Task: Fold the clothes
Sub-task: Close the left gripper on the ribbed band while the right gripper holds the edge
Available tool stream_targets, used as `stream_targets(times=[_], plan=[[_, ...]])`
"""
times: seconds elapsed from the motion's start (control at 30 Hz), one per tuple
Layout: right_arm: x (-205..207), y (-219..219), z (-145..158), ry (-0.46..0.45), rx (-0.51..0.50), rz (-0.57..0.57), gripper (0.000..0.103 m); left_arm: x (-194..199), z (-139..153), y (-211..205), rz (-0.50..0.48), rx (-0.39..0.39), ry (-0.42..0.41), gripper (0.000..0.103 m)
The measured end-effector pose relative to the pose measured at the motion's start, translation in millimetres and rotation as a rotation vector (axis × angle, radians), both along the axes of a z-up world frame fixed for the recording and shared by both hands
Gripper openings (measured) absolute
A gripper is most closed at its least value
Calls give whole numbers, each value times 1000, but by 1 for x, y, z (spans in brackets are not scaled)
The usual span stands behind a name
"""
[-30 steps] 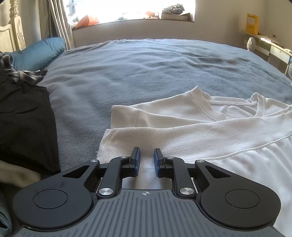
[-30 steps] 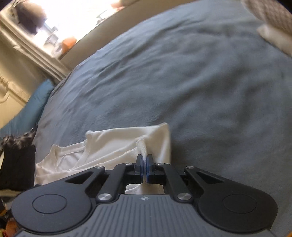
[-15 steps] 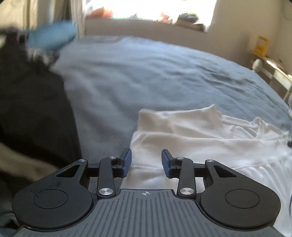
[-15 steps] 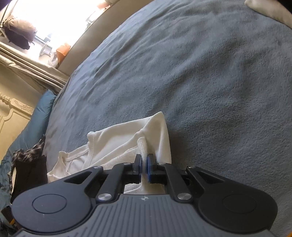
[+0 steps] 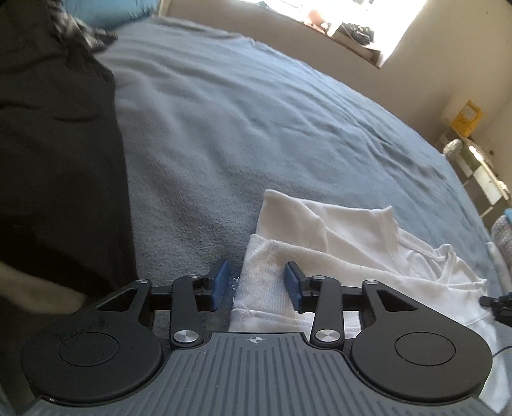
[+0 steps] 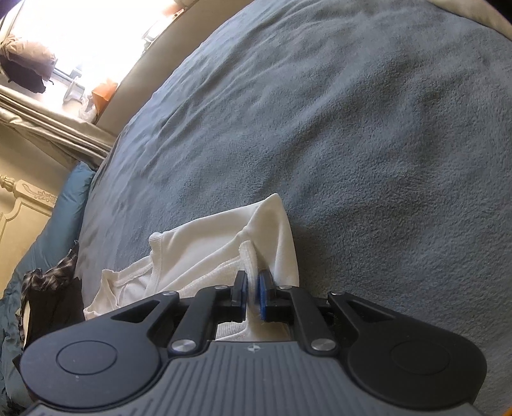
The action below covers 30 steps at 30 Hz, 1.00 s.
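Tongs differ: left gripper is opening over the shirt hem (pads clear), right gripper pinches a fold.

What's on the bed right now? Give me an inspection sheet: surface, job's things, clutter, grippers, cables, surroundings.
Surface: grey blanket covering the bed, lightly wrinkled.
Job's things: white shirt, partly folded, ribbed hem on top.
Clutter: black garment and plaid cloth at the side; blue pillow.
Grippers: left gripper opening, hem edge between its jaws, pads not pressing; right gripper pinching a fold of the shirt.
Cables: thin dark cable at the left view's right edge.
Surroundings: bright window sill, curtain, carved headboard.
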State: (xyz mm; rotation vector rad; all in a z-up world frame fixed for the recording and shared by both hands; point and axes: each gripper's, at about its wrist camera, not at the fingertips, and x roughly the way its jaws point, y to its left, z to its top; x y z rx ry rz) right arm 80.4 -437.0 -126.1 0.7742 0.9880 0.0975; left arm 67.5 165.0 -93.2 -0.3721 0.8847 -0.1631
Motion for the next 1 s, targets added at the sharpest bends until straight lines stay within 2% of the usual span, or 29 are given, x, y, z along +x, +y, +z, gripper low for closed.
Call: stream_targets(times=[0.07, 0.13, 0.2, 0.3, 0.4, 0.57, 0.63, 0.73, 0.9, 1.0], plan=[[0, 0, 0, 1, 1, -2, 8, 1, 1, 3, -11, -21, 1, 39], [-1, 0, 0, 0, 2, -3, 8, -4, 6, 4, -15, -35, -23, 30], [-1, 0, 0, -1, 4, -5, 8, -8, 12, 5, -19, -49, -49, 30], [-1, 1, -1, -1, 5, -6, 8, -20, 22, 1, -45, -35, -138, 30], [0, 0, -1, -1, 5, -6, 8, -20, 20, -2, -71, -42, -133, 30], [-2, 2, 0, -15, -7, -4, 7, -13, 12, -4, -53, -50, -110, 29], [-5, 7, 7, -57, -58, 17, 5, -13, 13, -7, -55, -38, -119, 17], [-9, 13, 14, -94, -95, 38, 3, -16, 15, -11, -52, -16, -133, 6], [-18, 15, 27, -146, -132, 24, 2, -20, 20, -8, 0, -8, -158, 3], [-22, 15, 37, -183, -144, 14, 2, -22, 28, -9, -3, 3, -187, 3]])
